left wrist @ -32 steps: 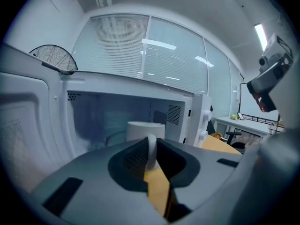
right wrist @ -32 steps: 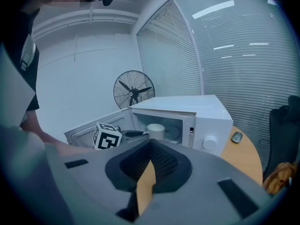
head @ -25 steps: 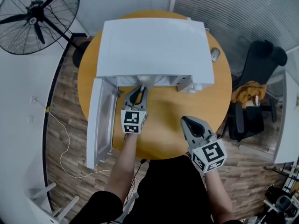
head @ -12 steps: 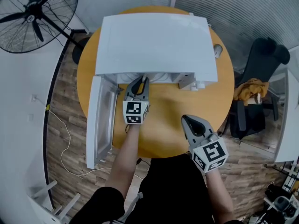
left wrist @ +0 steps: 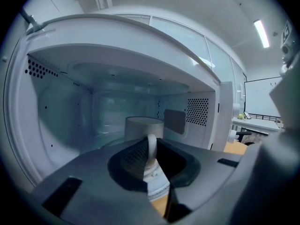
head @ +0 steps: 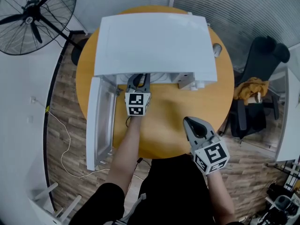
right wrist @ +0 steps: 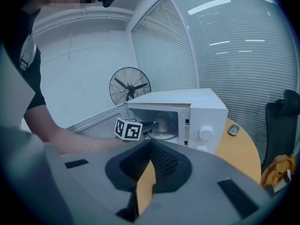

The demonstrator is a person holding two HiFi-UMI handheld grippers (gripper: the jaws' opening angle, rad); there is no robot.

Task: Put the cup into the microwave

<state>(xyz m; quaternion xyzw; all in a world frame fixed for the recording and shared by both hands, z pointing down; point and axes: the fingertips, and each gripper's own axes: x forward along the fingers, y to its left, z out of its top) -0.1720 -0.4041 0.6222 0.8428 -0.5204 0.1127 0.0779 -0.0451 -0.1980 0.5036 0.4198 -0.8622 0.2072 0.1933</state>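
Observation:
The white microwave (head: 154, 41) stands on the round orange table (head: 168, 125) with its door (head: 99, 121) swung open to the left. My left gripper (head: 138, 78) reaches into the opening. In the left gripper view the pale cup (left wrist: 144, 125) stands upright inside the cavity, and its handle (left wrist: 151, 149) sits between the jaws of my left gripper (left wrist: 151, 154), which is shut on it. The cup's base is hidden. My right gripper (head: 193, 123) hovers over the table's near edge, shut and holding nothing. The right gripper view shows the cup (right wrist: 162, 123) inside the microwave (right wrist: 187, 102).
A computer mouse (head: 216, 49) lies on the table right of the microwave. A black floor fan (head: 35, 8) stands at the back left. On the right is a black office chair (head: 262, 93) with a yellow cloth (head: 251, 93). A thin cable runs over the wooden floor at the left.
My left gripper has moved forward, deeper into the microwave opening, carrying the cup under the microwave's top and out of the head view. The right gripper has hardly moved.

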